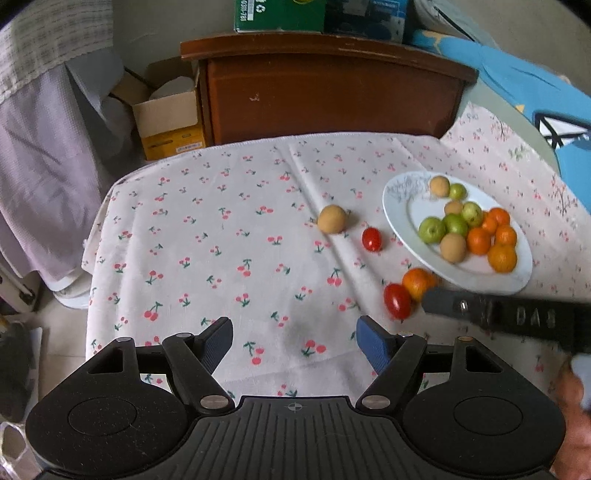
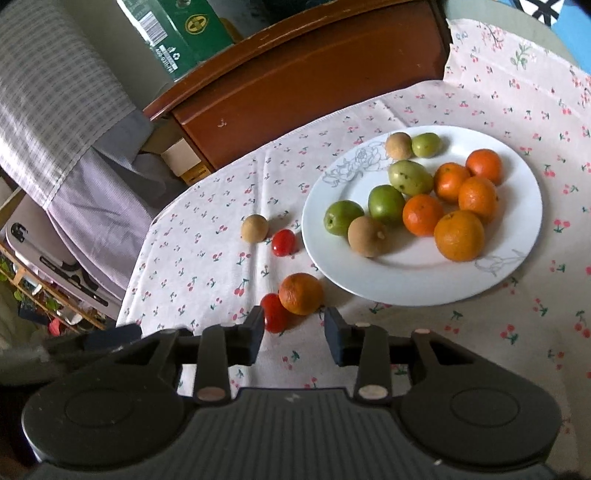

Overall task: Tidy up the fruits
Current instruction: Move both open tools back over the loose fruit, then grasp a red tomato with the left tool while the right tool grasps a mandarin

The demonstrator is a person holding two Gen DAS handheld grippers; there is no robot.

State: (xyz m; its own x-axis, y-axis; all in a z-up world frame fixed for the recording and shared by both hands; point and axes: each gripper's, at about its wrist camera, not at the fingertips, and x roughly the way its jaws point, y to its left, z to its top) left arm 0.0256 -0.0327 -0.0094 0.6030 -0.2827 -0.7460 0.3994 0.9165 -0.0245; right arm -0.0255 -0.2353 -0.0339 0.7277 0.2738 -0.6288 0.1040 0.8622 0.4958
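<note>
Grippers both sat empty, left gripper (image 1: 293,341) wide, right gripper (image 2: 293,336) narrower, orange (image 2: 300,293) loose at plate's (image 2: 417,291) 8 o'clock.

Beyond the left gripper's (image 1: 294,341) fingertips, the right gripper's arm (image 1: 509,314) is motion-blurred and runs off the right edge; it hides part of the loose orange (image 1: 417,282). A hand (image 1: 574,406) at the same edge is cut off and blurred. In the right wrist view, the gripper's left finger (image 2: 255,328) covers one side of the nearer tomato (image 2: 275,314). Far ahead, the green carton (image 2: 177,29) is cropped by the top edge, its print too small to read.
</note>
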